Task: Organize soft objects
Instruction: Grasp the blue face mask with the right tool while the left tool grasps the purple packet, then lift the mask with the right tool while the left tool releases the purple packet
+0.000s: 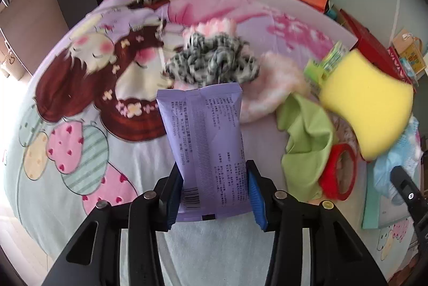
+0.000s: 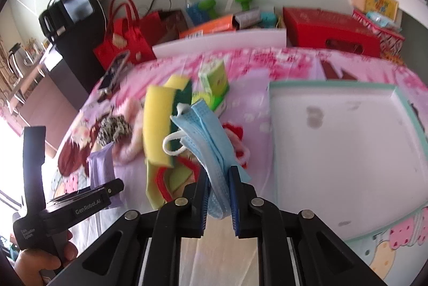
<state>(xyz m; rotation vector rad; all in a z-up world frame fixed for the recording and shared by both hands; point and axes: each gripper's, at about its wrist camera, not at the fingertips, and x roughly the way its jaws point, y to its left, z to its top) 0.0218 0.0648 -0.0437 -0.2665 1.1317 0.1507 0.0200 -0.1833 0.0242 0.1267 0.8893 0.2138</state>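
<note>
Nearest in the left wrist view, the left gripper [image 1: 215, 195] is clamped on a purple wet-wipe pack [image 1: 206, 147], its blue pads pressing the pack's two long sides, the pack pointing away over the cartoon-print blanket [image 1: 80, 104]. In the right wrist view, the right gripper [image 2: 218, 195] pinches a folded blue face mask [image 2: 211, 141], one white ear loop dangling. Both pickups look done; the step in hand is carrying. I judge the next move to be setting each item into the white tray with the teal rim [image 2: 331, 84], which lies toward the blanket's right edge, and parting the jaws over it.

Beyond the pack lie a black-and-white scrunchie [image 1: 211, 61], a pink fluffy cloth [image 1: 270, 93], a green cloth [image 1: 307, 141], a red ring [image 1: 339, 173] and a yellow sponge [image 1: 369, 104] which appears to lean on the pile.

Motion blur smears the pile; whether the held items touch the blanket is unclear.
</note>
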